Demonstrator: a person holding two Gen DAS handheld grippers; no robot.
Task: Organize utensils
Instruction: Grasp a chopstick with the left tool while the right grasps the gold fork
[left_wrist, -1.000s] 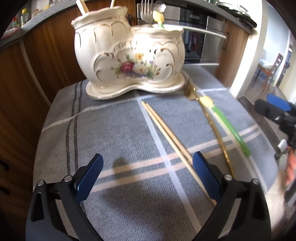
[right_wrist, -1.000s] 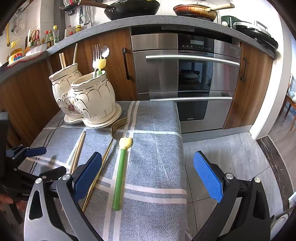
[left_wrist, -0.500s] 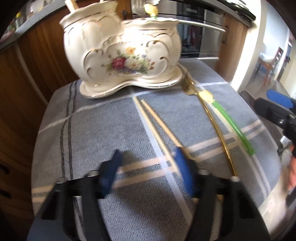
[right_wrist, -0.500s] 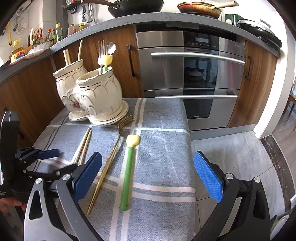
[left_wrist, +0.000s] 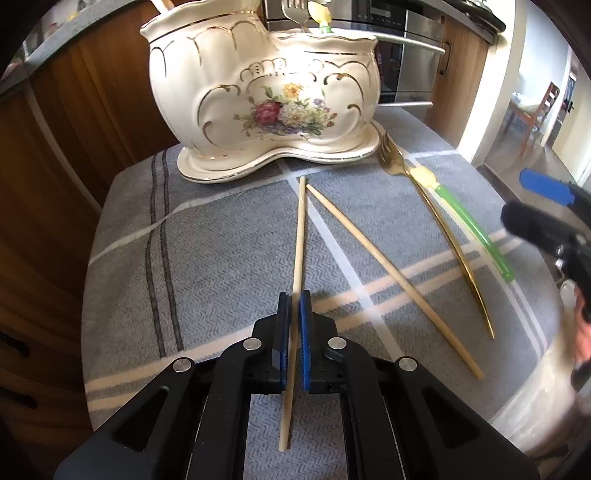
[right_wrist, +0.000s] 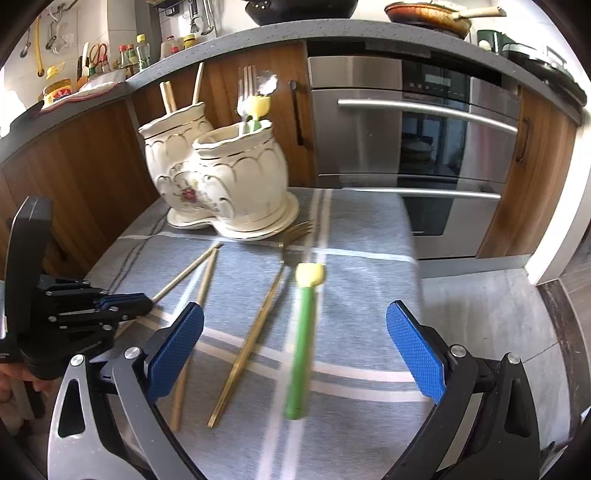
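Cream floral gold-trimmed holder (left_wrist: 266, 99), grey striped cloth (left_wrist: 221, 240), green-yellow spatula (right_wrist: 301, 343), gold fork (left_wrist: 443, 229)

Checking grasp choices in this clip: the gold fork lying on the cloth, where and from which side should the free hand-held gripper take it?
Take the gold fork at mid-handle, coming from above with the fingers across its length. It lies flat on the cloth, tines against the ceramic holder base, and the green spatula lies close alongside near the head. The right hand-held gripper is open above them.

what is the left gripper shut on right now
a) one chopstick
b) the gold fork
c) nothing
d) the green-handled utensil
a: the left gripper is shut on one chopstick; the other chopstick, gold fork and green-handled utensil lie loose on the cloth.
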